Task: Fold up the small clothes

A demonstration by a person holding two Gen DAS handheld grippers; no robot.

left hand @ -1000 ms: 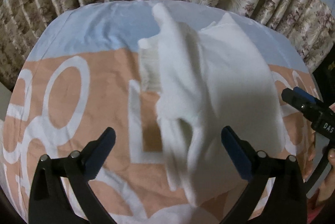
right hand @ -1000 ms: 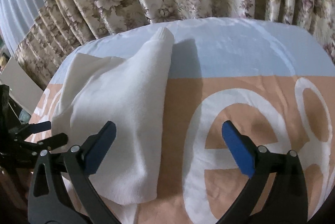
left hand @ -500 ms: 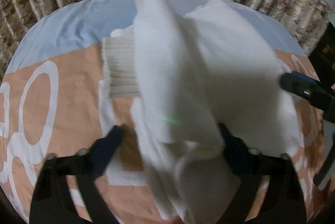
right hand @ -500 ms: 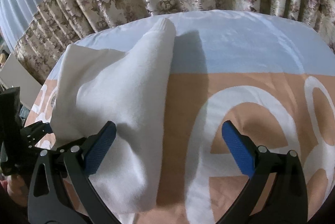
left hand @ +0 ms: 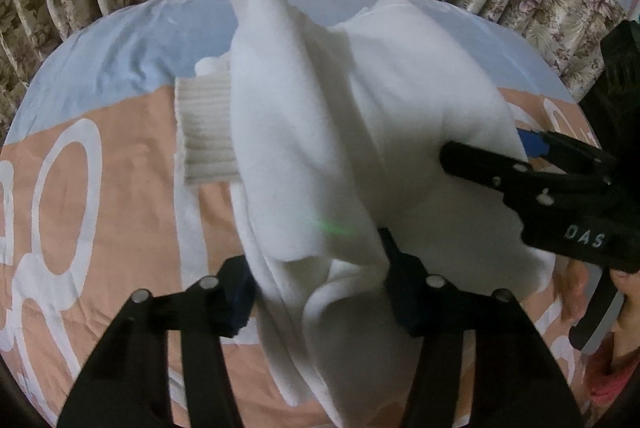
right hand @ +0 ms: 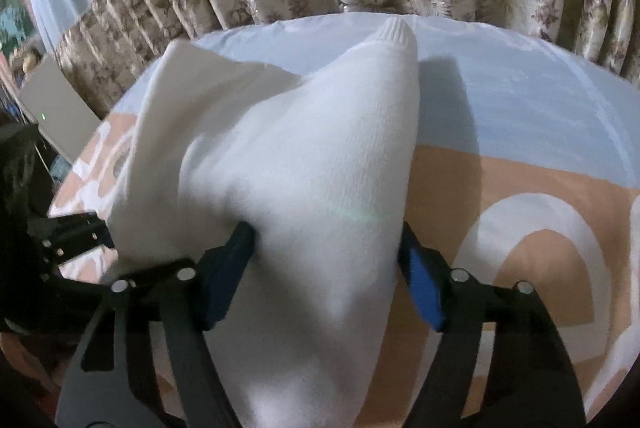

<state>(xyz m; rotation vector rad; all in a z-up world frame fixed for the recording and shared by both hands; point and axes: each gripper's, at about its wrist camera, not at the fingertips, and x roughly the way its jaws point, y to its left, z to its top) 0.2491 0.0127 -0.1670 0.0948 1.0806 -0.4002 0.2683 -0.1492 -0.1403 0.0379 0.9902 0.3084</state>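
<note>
White garment (left hand: 360, 132) on bedsheet (left hand: 120, 188)

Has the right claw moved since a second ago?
Yes. The right claw slid left off the sheet's orange print to straddle the white garment, jaws closing around it.

Both wrist views close over sweater (left hand: 360, 132)

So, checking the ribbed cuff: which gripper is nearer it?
Left. The left gripper straddles cloth just below the ribbed cuff; the right gripper is across the white garment.
</note>
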